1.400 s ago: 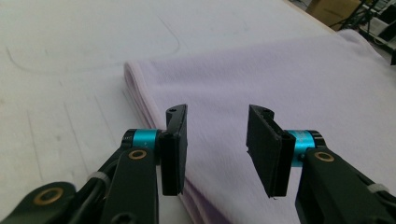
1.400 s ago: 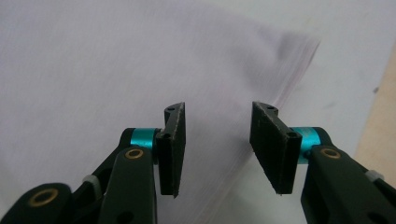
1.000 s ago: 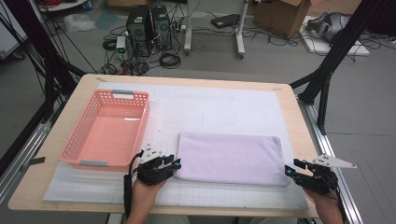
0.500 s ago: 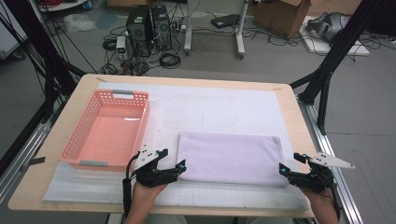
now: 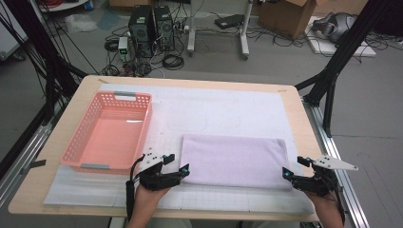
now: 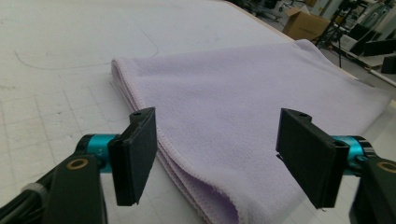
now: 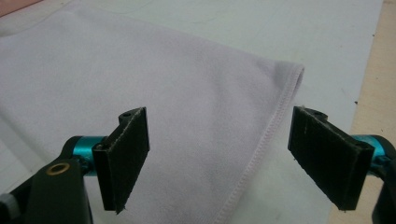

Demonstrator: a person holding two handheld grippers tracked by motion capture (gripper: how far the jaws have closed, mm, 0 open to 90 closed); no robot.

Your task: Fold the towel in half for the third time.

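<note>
Here | left claw [image 6: 217,156] apart, just closing slightly | right claw [image 7: 219,161] apart | towel [image 5: 235,159] near corners cut off in gripper views

High view: fixed cam above person's side of table [image 5: 57,137], facing fwd and down, far enough to take in whole tabletop plus floor beyond. Left gripper view: cam on left gripper [image 6: 217,156], low over mat, very close, looking along its jaws across folded lilac towel [image 6: 243,98]. Right gripper view: cam on right gripper [image 7: 219,161], same closeness, at towel's opposite end. All three views share the towel and the white mat [image 5: 228,107] under it.
</note>
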